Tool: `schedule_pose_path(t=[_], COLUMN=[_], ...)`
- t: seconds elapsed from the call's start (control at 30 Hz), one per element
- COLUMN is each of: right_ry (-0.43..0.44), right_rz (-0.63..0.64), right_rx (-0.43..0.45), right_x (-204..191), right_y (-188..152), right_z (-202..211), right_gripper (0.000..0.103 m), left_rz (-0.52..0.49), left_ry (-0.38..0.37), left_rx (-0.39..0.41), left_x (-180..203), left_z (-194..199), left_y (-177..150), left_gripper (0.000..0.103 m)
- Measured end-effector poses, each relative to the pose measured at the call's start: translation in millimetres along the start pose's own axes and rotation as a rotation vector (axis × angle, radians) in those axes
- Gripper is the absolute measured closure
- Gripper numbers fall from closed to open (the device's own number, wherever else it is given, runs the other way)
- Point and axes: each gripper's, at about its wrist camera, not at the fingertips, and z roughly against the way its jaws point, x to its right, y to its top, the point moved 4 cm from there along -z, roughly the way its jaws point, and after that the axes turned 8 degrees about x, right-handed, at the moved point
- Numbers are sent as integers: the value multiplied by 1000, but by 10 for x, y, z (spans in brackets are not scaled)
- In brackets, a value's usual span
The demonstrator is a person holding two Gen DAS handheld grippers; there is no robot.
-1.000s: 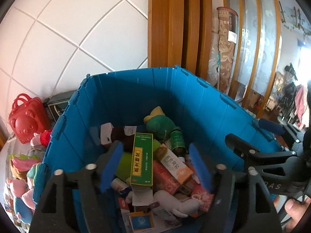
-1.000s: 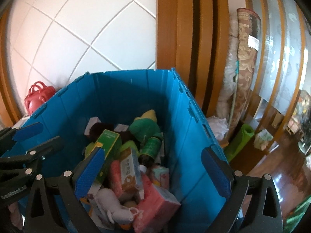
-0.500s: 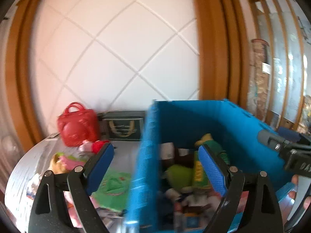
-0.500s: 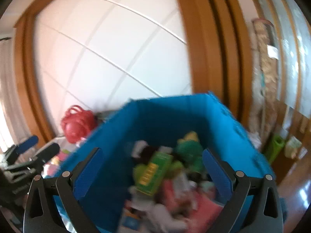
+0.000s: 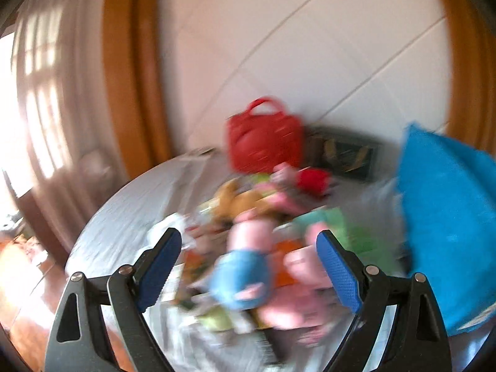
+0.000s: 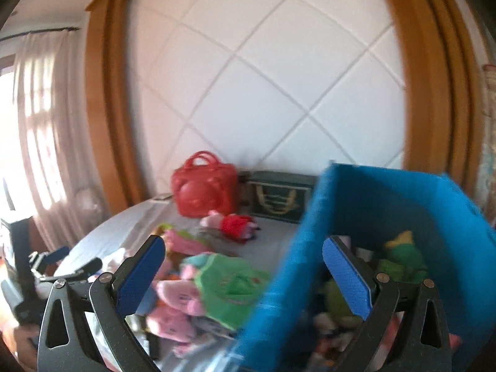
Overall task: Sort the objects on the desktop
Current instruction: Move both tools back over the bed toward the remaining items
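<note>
My left tongs stand wide with nothing gripped; past their tips, a little below, lies a pile of soft toys, nearest a pink plush with a blue part, blurred enough that I cannot tell its long axis. My right tongs are also spread and empty, straddling the near wall of the blue crate: the left pad hangs over the toys on the worktop, the right pad over the crate's contents. I judge the left tongs the better placed for the next pick, since the pile lies straight ahead of them, with the crate off to their right. Behind the pile a red bag and a dark box stand against the wall. The worktop's rounded edge runs close on the left, so open room is mostly leftward and toward me.
</note>
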Motion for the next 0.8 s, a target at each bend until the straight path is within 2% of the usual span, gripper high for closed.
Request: schedule_pose_path(t=[0.13, 0.33, 0.47, 0.6, 0.7, 0.8], right_ry=[38, 65, -23, -141, -228, -278], right_rz=[33, 27, -14, -61, -95, -144], right_rx=[-32, -171, -321, -474, -599, -700], right_x=[-507, -1030, -1069, -882, -715, -593], right_y=[-117, -600, -1195, -1808, -2289, -2690], right_z=[-218, -670, -987, -1262, -1410, -1467], right_gripper=[0, 0, 0, 0, 0, 0], left_rz=[25, 64, 51, 39, 20, 15], left_ry=[74, 94, 58, 0, -35, -66], left_rx=[-110, -265, -348, -390, -435, -453], left_x=[-655, -1235, -1348, -1287, -1191, -1113], left_z=[-417, -1015, -1356, -1585, -1751, -1810], left_y=[-326, -859, -1151, -1328, -1430, -1473], left_gripper=[13, 13, 13, 14, 22, 40])
